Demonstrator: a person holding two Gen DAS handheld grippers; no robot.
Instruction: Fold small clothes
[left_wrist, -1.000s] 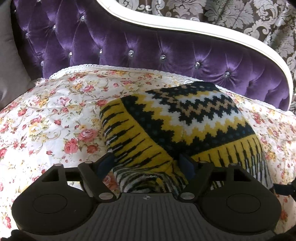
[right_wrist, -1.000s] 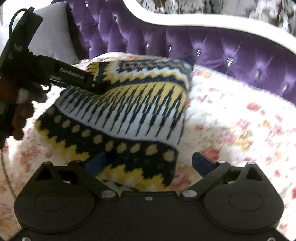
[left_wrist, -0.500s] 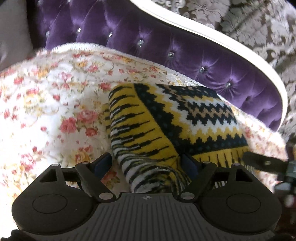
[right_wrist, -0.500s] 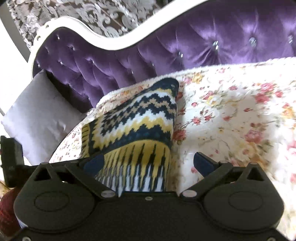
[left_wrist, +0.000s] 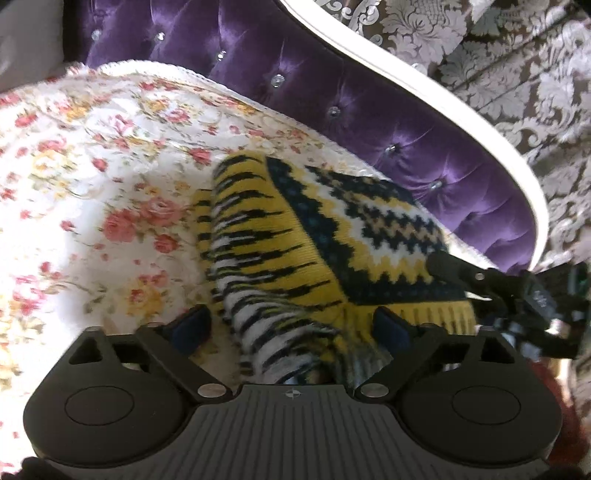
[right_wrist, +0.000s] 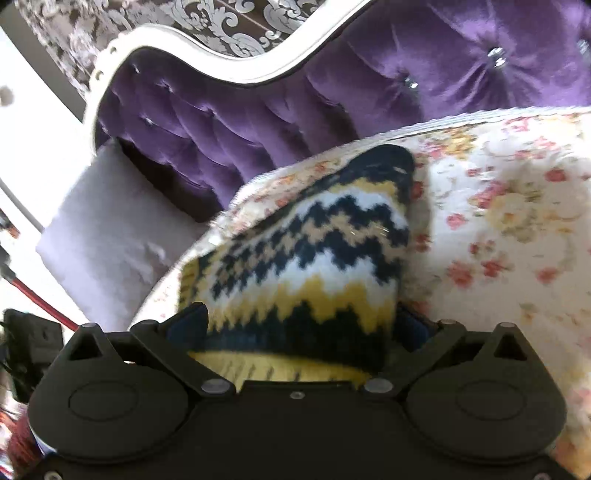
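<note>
Both grippers have swung in over the knit since a second ago — then the right one trailed a hanging edge, now the cloth lies doubled on the bed. Nearest the left gripper, its jaws stand spread, with the bunched black-and-white striped end of the knitted garment lying between them, not pinched. The right gripper likewise straddles the near edge of the folded knit, pads wide on either side. In the left view it reaches in at the far right, just beside the yellow band.

Beyond lies the floral bedspread, then the purple tufted headboard.

One fold looks laid — the next move probably calls for closing on the near corners and carrying them over towards the headboard.
</note>
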